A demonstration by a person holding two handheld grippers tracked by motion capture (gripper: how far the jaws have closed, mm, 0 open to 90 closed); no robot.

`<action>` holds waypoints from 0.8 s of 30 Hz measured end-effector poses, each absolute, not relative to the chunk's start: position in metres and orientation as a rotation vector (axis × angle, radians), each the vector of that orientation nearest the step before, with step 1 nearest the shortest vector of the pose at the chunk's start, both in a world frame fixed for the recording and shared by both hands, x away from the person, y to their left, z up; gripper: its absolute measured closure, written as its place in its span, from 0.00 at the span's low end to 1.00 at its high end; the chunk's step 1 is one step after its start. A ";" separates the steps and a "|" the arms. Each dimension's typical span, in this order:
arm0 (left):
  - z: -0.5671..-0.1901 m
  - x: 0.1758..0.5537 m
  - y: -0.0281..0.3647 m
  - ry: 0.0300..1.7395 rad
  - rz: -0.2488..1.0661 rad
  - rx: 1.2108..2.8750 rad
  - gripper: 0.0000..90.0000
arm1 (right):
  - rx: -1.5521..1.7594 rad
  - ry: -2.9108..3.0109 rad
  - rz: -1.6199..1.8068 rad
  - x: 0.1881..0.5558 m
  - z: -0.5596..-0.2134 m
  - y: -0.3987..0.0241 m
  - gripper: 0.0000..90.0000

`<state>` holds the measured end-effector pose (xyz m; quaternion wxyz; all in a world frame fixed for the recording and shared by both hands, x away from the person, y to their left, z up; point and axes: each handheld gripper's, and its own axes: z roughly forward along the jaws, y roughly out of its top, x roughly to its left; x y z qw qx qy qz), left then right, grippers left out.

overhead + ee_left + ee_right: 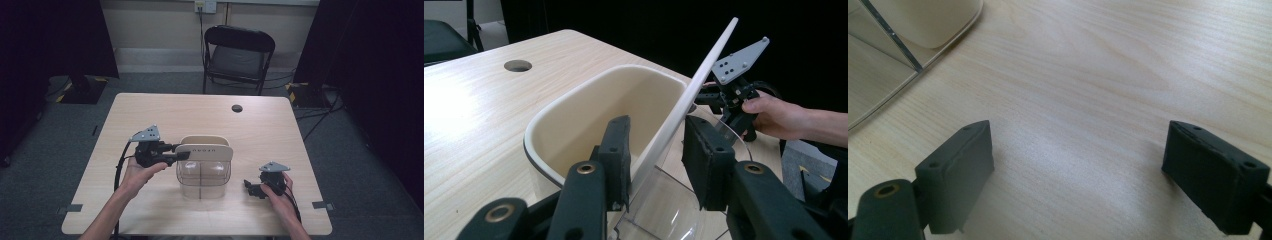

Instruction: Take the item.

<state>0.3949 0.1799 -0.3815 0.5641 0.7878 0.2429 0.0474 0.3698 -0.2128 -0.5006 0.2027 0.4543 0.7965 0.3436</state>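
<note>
A light wooden bench [150, 110] is seen from above, with a clear plastic container [203, 179] standing near its middle. A cream tub [200, 140] sits at the container's far side, and a flat cream lid [209, 151] is tilted up on edge over the container's top.

The left claw [181, 152] is held at the container's left side, at the height of the lid, and is pointed to the right toward it. It is gripped from below by the left hand [141, 171], whose forearm comes in from the bottom edge and slants up to the right. In the left gripper view the lid [684, 105] is seen edge-on between the two black pads [620, 150]. The left pad lies against the lid and the right pad stands just beside it, so the claw appears clenched on the lid, though full contact on the right side cannot be told. The tub's hollow [614, 110] is seen beyond the left pad, and the clear wall of the container [664, 210] lies below.

The right claw [248, 187] is rested low on the bench, to the right of the container and apart from it, and is pointed left. It is held by the right hand [280, 192], with the forearm entering from the bottom right. In the right gripper view its pads [958, 170] are spread wide over bare wood [1083, 100], released and grasping nothing; a corner of the container [878, 65] is seen at the upper left.

A black folding chair [239, 57] stands beyond the far edge of the bench.
</note>
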 end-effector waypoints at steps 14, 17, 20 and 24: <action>-0.382 0.395 0.180 0.572 0.111 1.853 0.71 | 1.268 2.224 0.959 0.370 -0.501 -0.213 0.13; -0.382 0.395 0.180 0.572 0.110 1.853 0.71 | 1.268 2.223 0.959 0.370 -0.501 -0.213 0.13; -0.382 0.395 0.180 0.571 0.112 1.851 0.71 | 1.268 2.223 0.959 0.370 -0.501 -0.213 0.13; -0.382 0.395 0.180 0.571 0.109 1.853 0.71 | 1.268 2.223 0.959 0.370 -0.501 -0.213 0.13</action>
